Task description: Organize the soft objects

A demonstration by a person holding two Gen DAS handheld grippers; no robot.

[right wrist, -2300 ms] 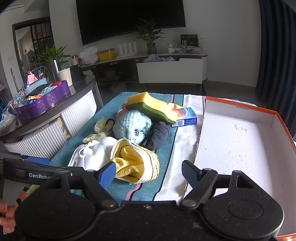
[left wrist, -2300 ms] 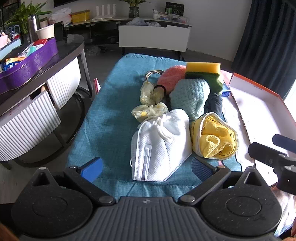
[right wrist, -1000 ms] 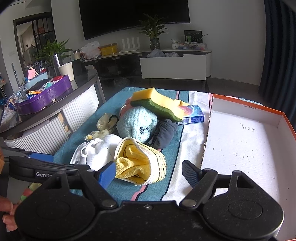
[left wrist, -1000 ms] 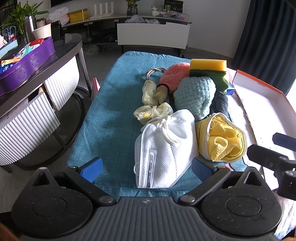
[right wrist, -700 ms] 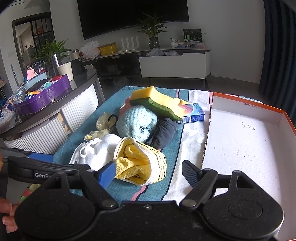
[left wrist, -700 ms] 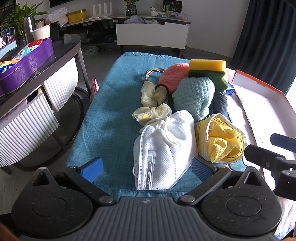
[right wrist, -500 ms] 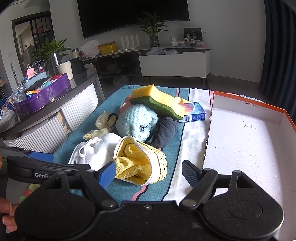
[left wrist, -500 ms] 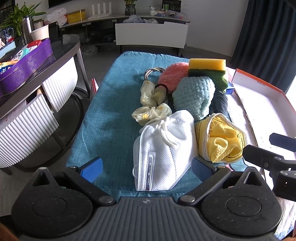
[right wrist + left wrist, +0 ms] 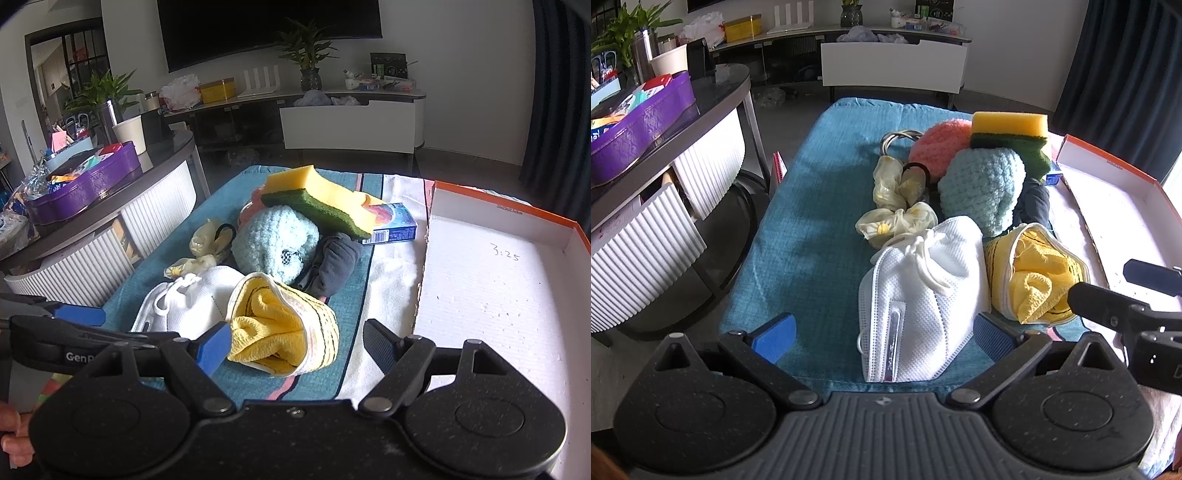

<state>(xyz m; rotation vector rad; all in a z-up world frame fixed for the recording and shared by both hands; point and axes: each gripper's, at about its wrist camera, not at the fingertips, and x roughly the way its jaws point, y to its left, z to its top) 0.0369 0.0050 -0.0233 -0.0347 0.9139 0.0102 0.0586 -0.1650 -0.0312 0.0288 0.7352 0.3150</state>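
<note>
**Pre-grasp: both grippers open at the near end of the pile**

Soft items lie heaped on the worktop (image 9: 798, 229), which is covered by a teal cloth. Nearest: white face mask (image 9: 916, 306), touching the yellow cloth pouch (image 9: 1030, 277) on its right. Behind these: pale scrunchies (image 9: 897, 203), light-blue knitted piece (image 9: 275, 240), pink knitted piece (image 9: 940, 146), dark grey fabric (image 9: 338, 264) and a yellow-green sponge (image 9: 317, 201) resting on top. A small blue carton (image 9: 393, 225) sits beside the sponge.

The orange-edged box (image 9: 498, 280) stands just right of the pile; nothing is visible in it. Judged: sorting not yet begun, 0 items transferred.

Left gripper (image 9: 884, 332): jaws spread wide, empty, the mask's near edge between the fingertips. Right gripper (image 9: 295, 345): jaws apart, empty, lined up on the pouch.

Next move, judged: advance and close on 1 item. The mask is thin and limp, so pinch a fold, not the ear loops. The pouch mouth gapes; the yellow cloth inside may spill if tipped during the carry to the box.
</note>
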